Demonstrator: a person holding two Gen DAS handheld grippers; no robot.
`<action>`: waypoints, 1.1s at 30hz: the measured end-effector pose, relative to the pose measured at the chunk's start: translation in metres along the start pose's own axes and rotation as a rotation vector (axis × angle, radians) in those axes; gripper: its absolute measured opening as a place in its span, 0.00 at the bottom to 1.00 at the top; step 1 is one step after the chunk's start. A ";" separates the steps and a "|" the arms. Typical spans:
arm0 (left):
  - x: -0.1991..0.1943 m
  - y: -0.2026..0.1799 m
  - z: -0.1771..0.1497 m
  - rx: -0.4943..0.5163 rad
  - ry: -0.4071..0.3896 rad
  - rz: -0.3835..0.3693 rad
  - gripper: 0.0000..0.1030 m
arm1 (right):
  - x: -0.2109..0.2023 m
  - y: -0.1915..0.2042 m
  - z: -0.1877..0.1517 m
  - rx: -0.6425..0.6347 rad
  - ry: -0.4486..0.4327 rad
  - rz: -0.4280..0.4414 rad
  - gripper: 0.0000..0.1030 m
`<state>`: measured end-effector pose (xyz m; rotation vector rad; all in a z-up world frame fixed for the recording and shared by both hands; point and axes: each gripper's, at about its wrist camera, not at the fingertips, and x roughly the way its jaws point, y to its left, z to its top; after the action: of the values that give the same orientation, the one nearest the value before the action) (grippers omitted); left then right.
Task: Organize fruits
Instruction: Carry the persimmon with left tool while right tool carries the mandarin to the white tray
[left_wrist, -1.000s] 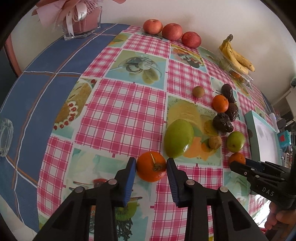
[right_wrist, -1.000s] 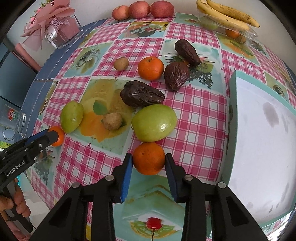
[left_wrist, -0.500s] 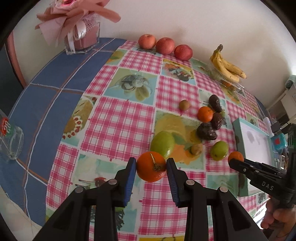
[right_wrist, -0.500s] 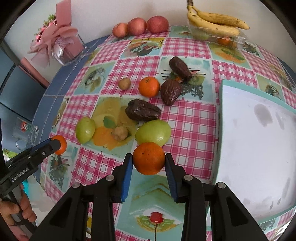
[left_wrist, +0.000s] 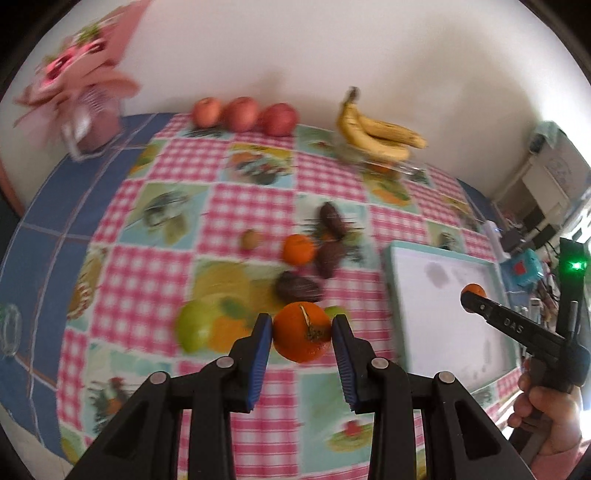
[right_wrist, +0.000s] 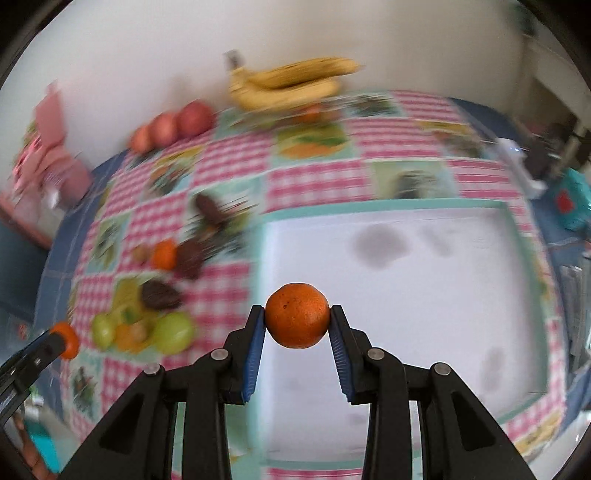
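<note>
My left gripper (left_wrist: 302, 332) is shut on an orange (left_wrist: 302, 331) with a stem, held above the checked tablecloth. My right gripper (right_wrist: 297, 320) is shut on a second orange (right_wrist: 297, 320) and holds it over the white tray (right_wrist: 424, 295) with the teal rim. The right gripper also shows in the left wrist view (left_wrist: 474, 295), over the tray (left_wrist: 443, 280). A third orange (left_wrist: 299, 249), three dark fruits (left_wrist: 297, 290), a green fruit (left_wrist: 194, 326) and a small brown fruit (left_wrist: 251, 239) lie mid-table. The views are blurred.
Three red apples (left_wrist: 243, 114) and a bunch of bananas (left_wrist: 376, 133) on a clear box stand along the far wall. A pink flower box (left_wrist: 88, 110) is at the back left. A glass (left_wrist: 7, 328) sits at the left edge. Clutter lies right of the tray.
Both grippers have lifted their oranges higher and swung right. The right gripper's orange has gone from over the tablecloth to over the white tray.
</note>
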<state>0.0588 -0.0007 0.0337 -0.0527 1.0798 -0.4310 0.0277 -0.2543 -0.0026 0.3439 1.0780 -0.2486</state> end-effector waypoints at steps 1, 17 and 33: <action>0.003 -0.014 0.004 0.012 0.002 -0.012 0.35 | -0.001 -0.008 0.001 0.021 -0.006 -0.010 0.35; 0.089 -0.145 0.039 0.086 0.123 -0.069 0.35 | -0.009 -0.119 0.028 0.234 -0.053 -0.103 0.35; 0.173 -0.160 0.036 0.091 0.220 -0.065 0.35 | 0.063 -0.130 0.039 0.237 0.088 -0.136 0.35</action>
<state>0.1079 -0.2165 -0.0554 0.0409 1.2763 -0.5537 0.0407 -0.3911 -0.0616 0.4981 1.1634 -0.4890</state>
